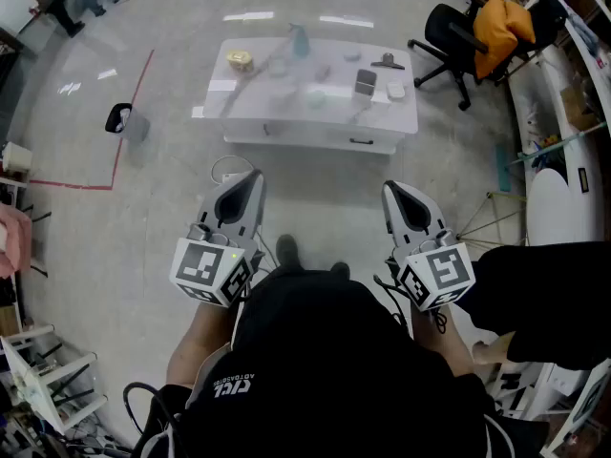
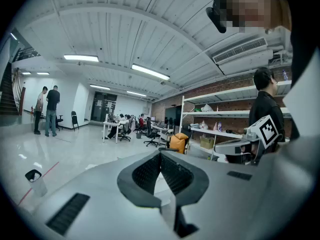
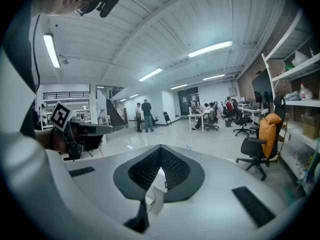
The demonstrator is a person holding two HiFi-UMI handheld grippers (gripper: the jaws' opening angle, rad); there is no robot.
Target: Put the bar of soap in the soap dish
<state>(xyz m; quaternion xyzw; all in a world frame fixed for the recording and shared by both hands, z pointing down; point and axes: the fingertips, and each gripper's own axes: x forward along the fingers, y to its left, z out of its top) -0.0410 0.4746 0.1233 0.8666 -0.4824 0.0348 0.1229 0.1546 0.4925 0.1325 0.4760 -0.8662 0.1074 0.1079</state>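
The white table point(image 1: 286, 122) stands a few steps ahead of me on the floor. On it lie small things too far off to name surely: a yellowish lump point(image 1: 240, 60), a pale green round item point(image 1: 315, 95), a small white block point(image 1: 395, 91) and a dark box point(image 1: 366, 82). I cannot tell which is the soap or the dish. My left gripper point(image 1: 255, 176) point(image 2: 160, 156) and right gripper point(image 1: 389, 188) point(image 3: 160, 151) are held close to my body, well short of the table. Both are shut with nothing between the jaws.
A black office chair point(image 1: 453, 36) with an orange jacket point(image 1: 501, 22) stands right of the table, by shelving point(image 1: 563, 113). A small bin point(image 1: 127, 122) sits at the left beside red floor tape point(image 1: 129, 113). People stand and sit far off in the gripper views.
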